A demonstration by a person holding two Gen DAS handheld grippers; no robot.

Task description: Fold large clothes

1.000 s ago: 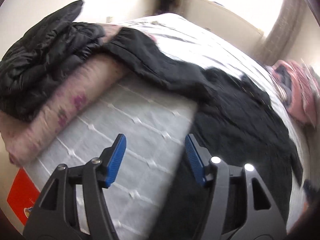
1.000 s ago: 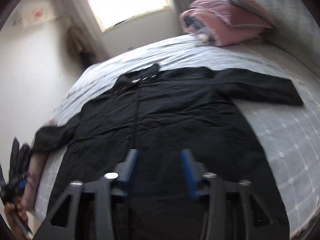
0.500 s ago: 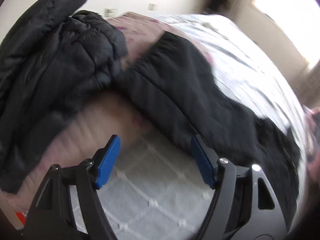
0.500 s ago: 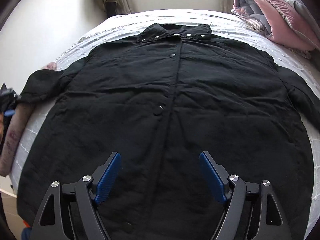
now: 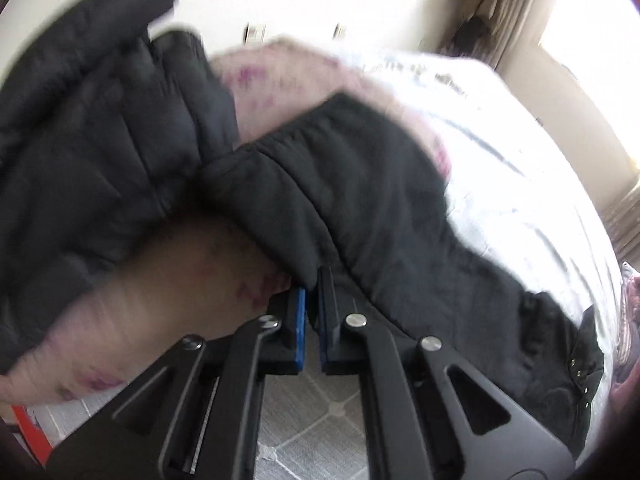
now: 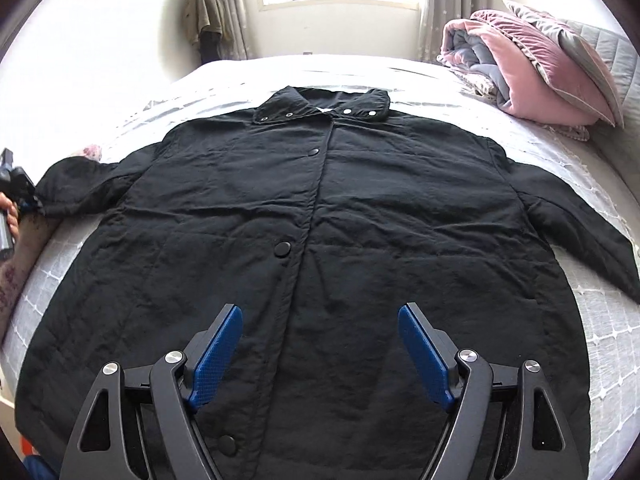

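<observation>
A large black coat [image 6: 320,220] lies flat and face up on the bed, buttoned, collar toward the window, both sleeves spread out. My right gripper [image 6: 320,344] hovers open above its lower front, holding nothing. In the left wrist view my left gripper [image 5: 313,300] is shut on the lower edge of the coat's left sleeve [image 5: 360,184], near the cuff, which rests on a pink floral bundle [image 5: 192,272]. The left gripper also shows at the far left of the right wrist view [image 6: 12,188] by the cuff.
A black puffer jacket [image 5: 92,132] lies on the pink floral bundle at the bed's left edge. Folded pink and grey quilts [image 6: 536,68] sit at the far right by the headboard. The bed has a white quilted cover [image 6: 600,320]. A window is behind.
My left gripper moved in to the sleeve and closed on its edge. My right gripper steadied over the coat's lower front and stayed open.
</observation>
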